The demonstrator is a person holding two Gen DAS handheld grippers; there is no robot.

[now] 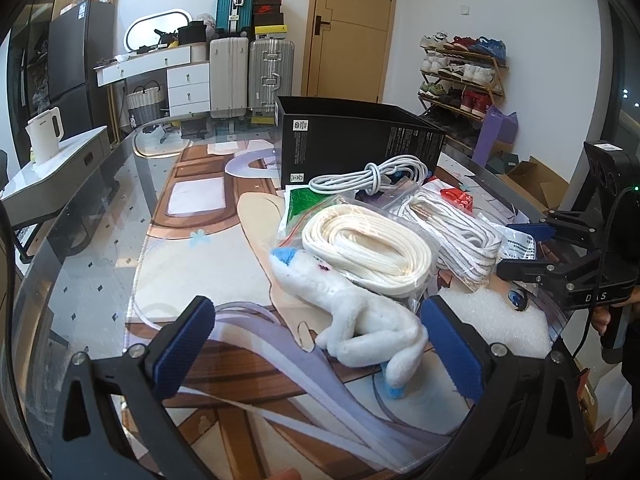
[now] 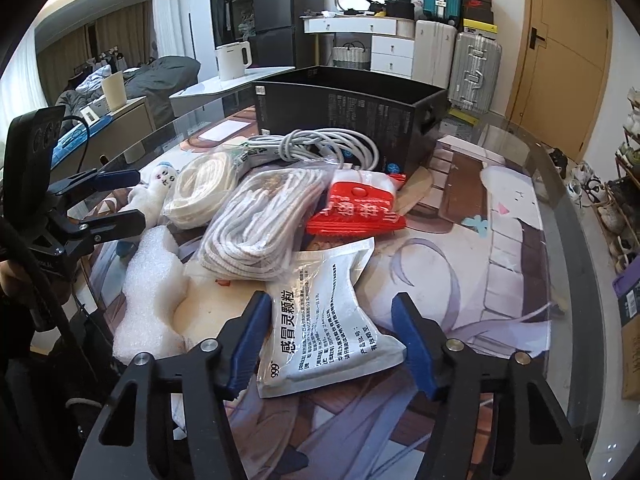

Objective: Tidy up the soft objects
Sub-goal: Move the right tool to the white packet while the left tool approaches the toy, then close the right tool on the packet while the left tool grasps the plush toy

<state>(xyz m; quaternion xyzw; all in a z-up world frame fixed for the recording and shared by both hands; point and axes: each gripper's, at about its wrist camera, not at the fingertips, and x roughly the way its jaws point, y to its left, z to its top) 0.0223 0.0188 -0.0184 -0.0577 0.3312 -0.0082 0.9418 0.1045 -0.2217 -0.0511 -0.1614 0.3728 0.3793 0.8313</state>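
Low in the right wrist frame, the flat white foil sachet printed with black characters [image 2: 320, 320] lies on the tabletop [image 2: 500, 280] between the right gripper [image 2: 332, 344]'s blue fingers [image 2: 246, 344], which are parted and not yet pinching it. It looks light, limp and slick, so a grasp across its narrow waist seems safest. The left gripper [image 1: 316, 356] hangs released around the white plush toy with blue tips [image 1: 360, 320] at lower centre of the left wrist frame.

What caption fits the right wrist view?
Right tool straddles a white medicine pouch beside bagged cords, black box behind.
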